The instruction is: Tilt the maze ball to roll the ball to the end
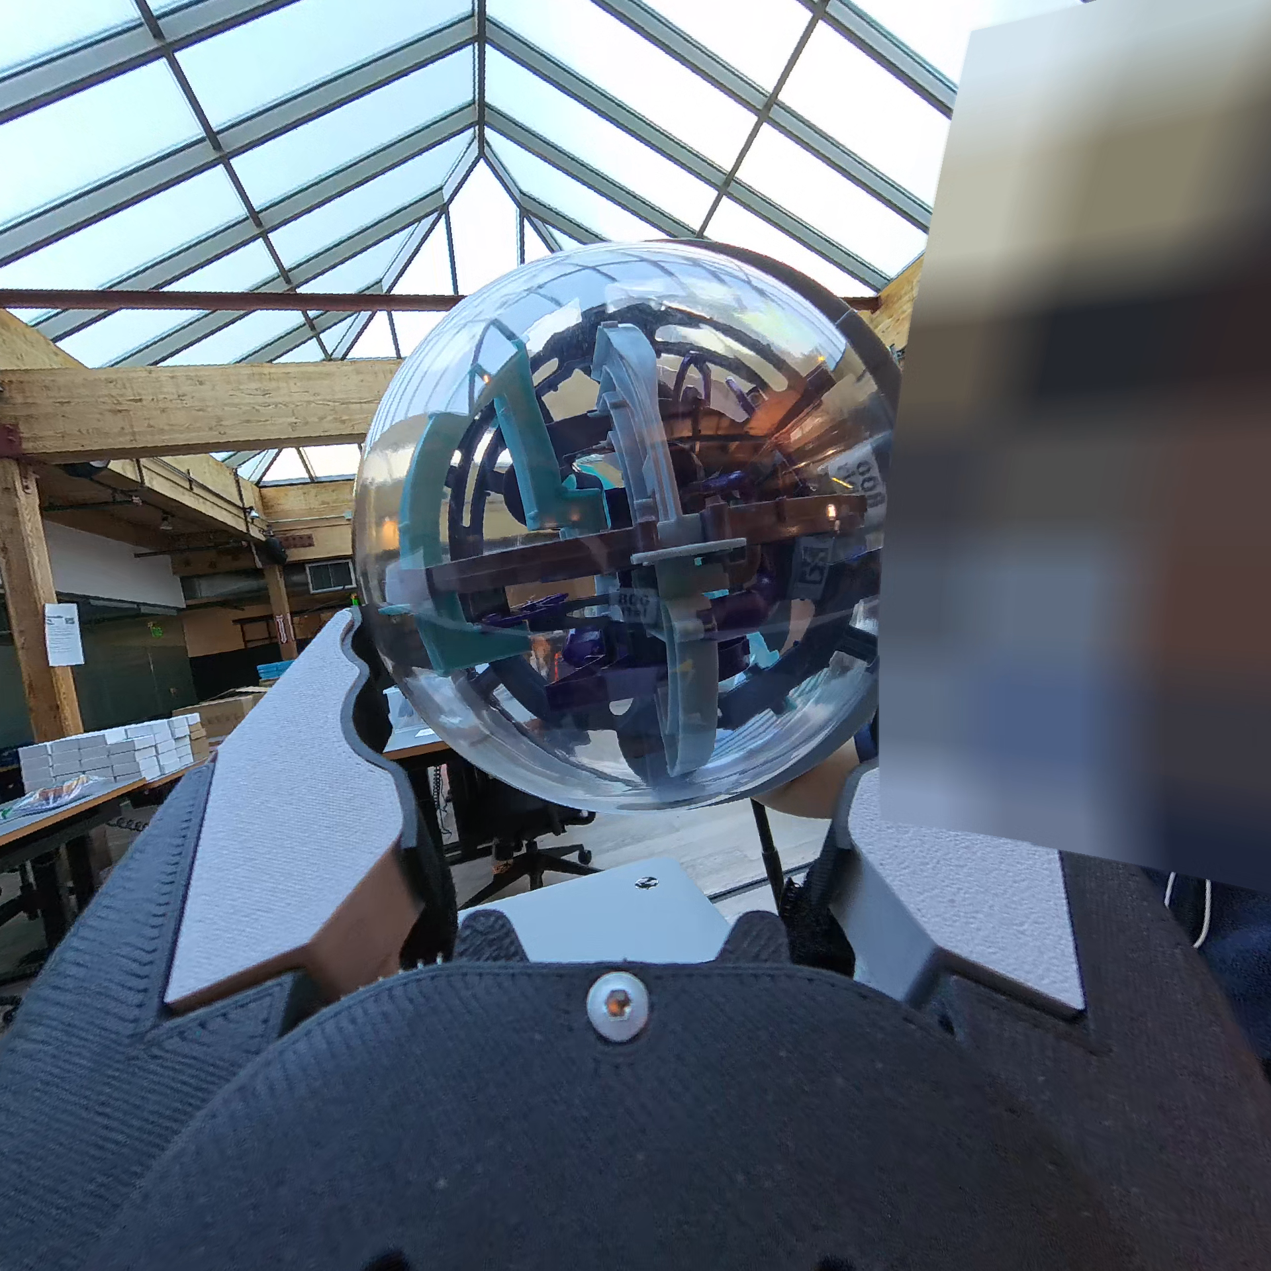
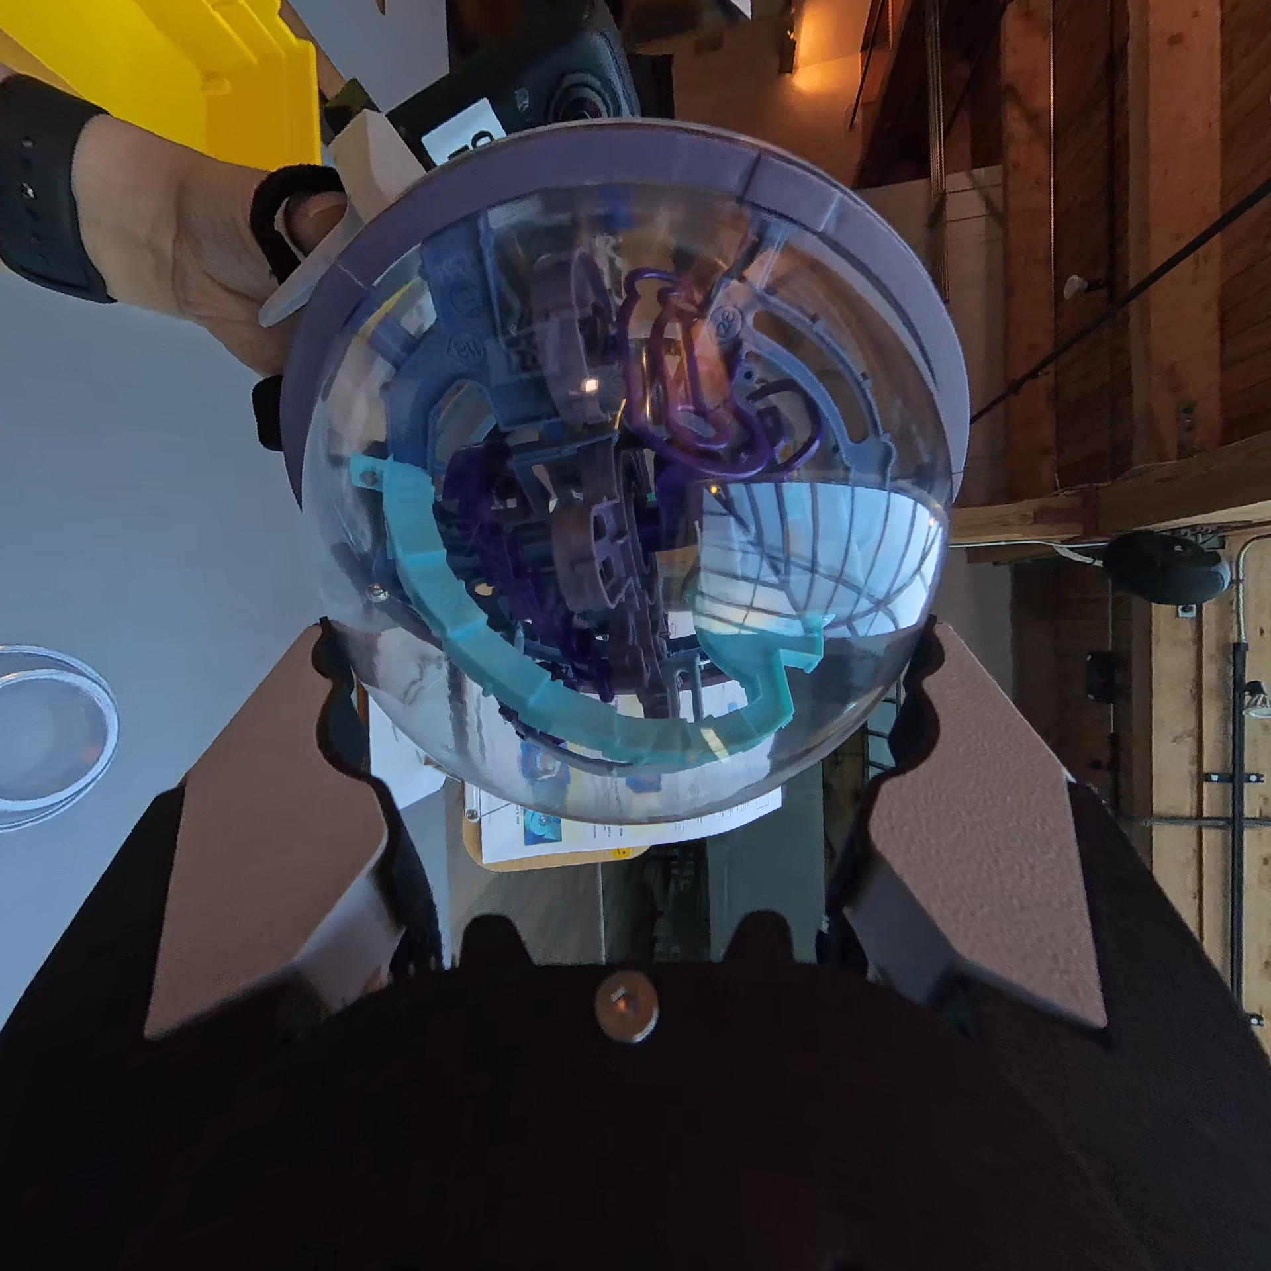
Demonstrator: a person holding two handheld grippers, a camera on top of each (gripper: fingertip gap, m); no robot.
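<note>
I grip the clear maze ball (image 2: 622,474) between my right gripper's (image 2: 622,660) fingers, both touching its shell. My left gripper (image 1: 612,681) clamps it too, its right finger hidden by blur.

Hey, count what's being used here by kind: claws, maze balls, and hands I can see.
Claws: 2, the left claw and the right claw
Maze balls: 1, the clear maze ball, held between both claws
Hands: 1, a bare hand behind the ball
Total: 4
</note>
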